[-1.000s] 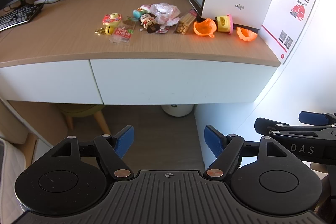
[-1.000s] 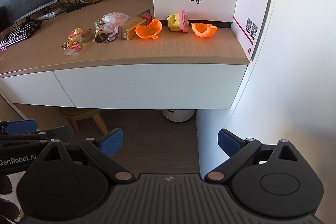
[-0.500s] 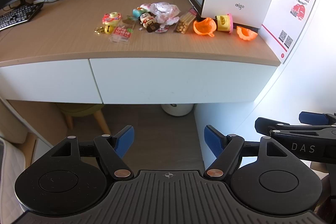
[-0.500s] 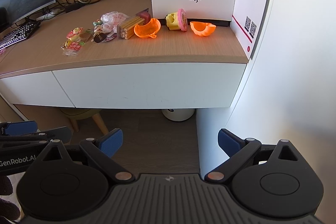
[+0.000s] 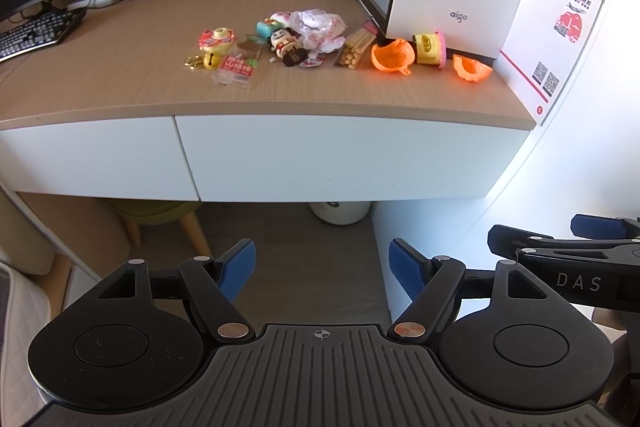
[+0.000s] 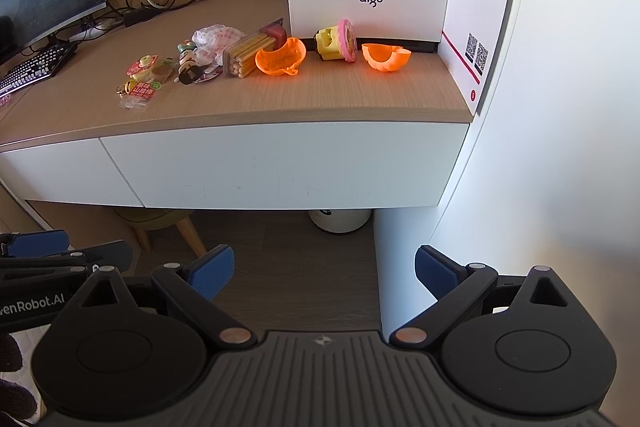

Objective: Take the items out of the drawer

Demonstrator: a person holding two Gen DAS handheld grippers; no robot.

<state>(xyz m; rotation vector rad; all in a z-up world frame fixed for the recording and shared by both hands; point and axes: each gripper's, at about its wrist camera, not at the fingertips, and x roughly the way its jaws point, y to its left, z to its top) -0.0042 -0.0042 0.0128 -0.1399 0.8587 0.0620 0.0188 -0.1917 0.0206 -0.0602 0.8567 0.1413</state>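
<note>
Nothing much has shifted since a second ago; my right view crept slightly nearer the desk (image 6: 320, 95). Both drawers (image 5: 340, 155) closed. Left gripper (image 5: 322, 269) and right gripper (image 6: 324, 273) wide, empty; toys (image 5: 390, 55) near the desk's right back edge.

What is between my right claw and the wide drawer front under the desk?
Nothing visible. The right claw is open and empty, back from the desk, with only open floor between it and the closed wide drawer front. The stool and the white bin sit under the desk, below the drawer, off the direct line.

Bright right-side glare, sharp, fisheye-curved edges
</note>
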